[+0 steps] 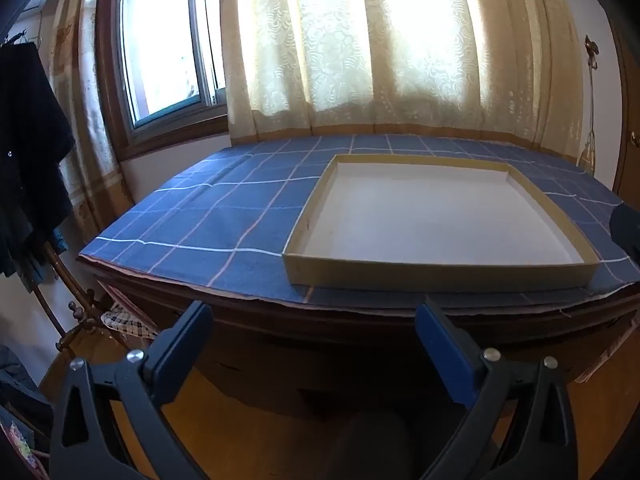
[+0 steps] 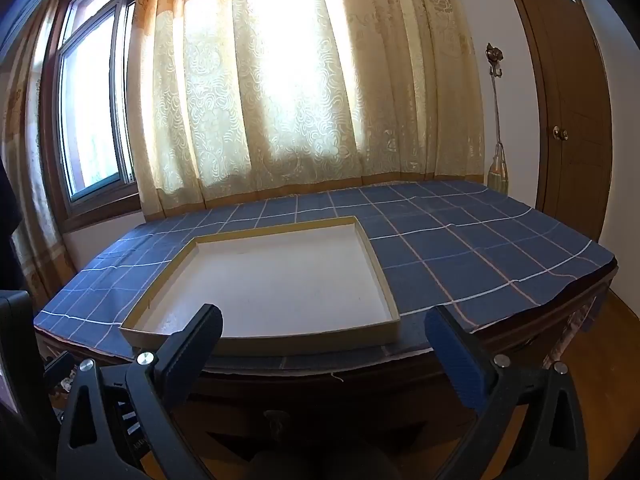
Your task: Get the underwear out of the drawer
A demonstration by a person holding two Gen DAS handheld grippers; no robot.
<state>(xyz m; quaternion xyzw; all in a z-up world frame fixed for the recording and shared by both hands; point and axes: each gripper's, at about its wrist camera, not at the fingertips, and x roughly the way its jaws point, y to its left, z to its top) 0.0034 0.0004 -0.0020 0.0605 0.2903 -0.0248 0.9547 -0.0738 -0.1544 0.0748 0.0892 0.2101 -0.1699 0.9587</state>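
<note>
No underwear shows in either view. A dark wooden table front (image 2: 360, 396) with a small metal handle (image 2: 276, 420) lies just below and ahead of my right gripper (image 2: 324, 314), and the drawer there looks shut. On the blue checked tablecloth (image 1: 200, 220) sits a shallow cardboard tray (image 1: 440, 276) with a white floor and nothing in it; the right wrist view shows the same tray (image 2: 300, 346). My left gripper (image 1: 314, 308) hangs open before the table's front edge, nothing between its fingers. The right gripper is open too, its left fingertip overlapping the tray's near rim in the picture.
A coat stand with dark clothes (image 1: 32, 140) stands at the left. Behind the table are a window (image 1: 168, 40) and pale patterned curtains (image 2: 300, 100). A brown door (image 2: 576, 120) is at the right. Orange wood floor (image 1: 240, 420) lies under the table.
</note>
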